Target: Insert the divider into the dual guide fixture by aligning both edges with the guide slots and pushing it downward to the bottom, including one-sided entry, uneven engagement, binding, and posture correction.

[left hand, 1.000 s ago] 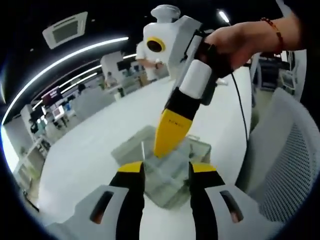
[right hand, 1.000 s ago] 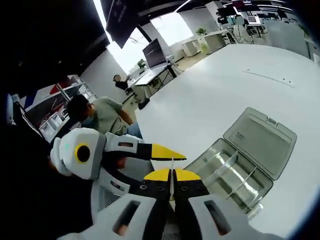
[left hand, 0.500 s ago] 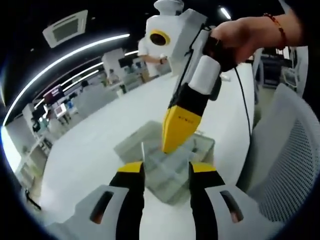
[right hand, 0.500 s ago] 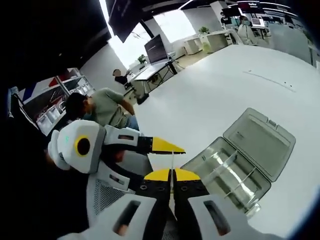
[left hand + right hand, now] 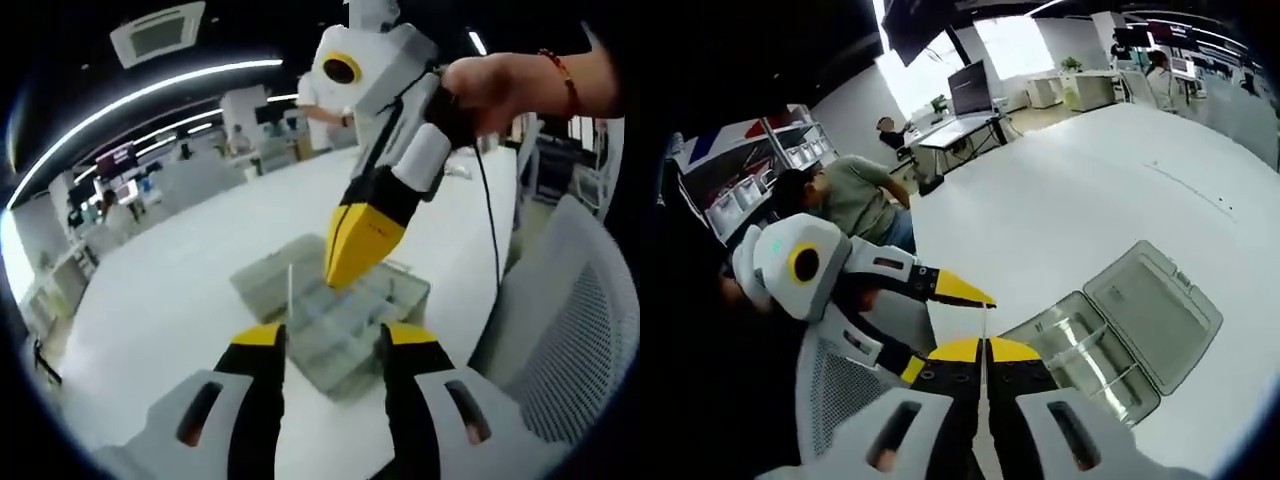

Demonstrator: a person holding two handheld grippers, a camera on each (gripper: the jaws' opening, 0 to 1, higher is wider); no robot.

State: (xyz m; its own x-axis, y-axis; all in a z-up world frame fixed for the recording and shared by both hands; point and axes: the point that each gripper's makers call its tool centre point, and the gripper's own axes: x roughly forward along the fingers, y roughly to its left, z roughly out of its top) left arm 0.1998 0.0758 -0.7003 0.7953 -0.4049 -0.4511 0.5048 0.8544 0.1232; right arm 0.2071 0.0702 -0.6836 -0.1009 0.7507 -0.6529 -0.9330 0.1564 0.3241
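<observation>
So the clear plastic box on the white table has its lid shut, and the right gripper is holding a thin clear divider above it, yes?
Not quite: the lid is swung open, lying flat beside the clear plastic box, as the right gripper view shows. The rest holds: the right gripper pinches the thin divider above the white table.

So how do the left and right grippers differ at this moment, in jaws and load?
The left gripper has its jaws spread apart and holds nothing, while the right gripper has its jaws shut on the thin clear divider. The left points toward the open clear box; in the right gripper view the box lies off to one side. Both have yellow-tipped black jaws.
</observation>
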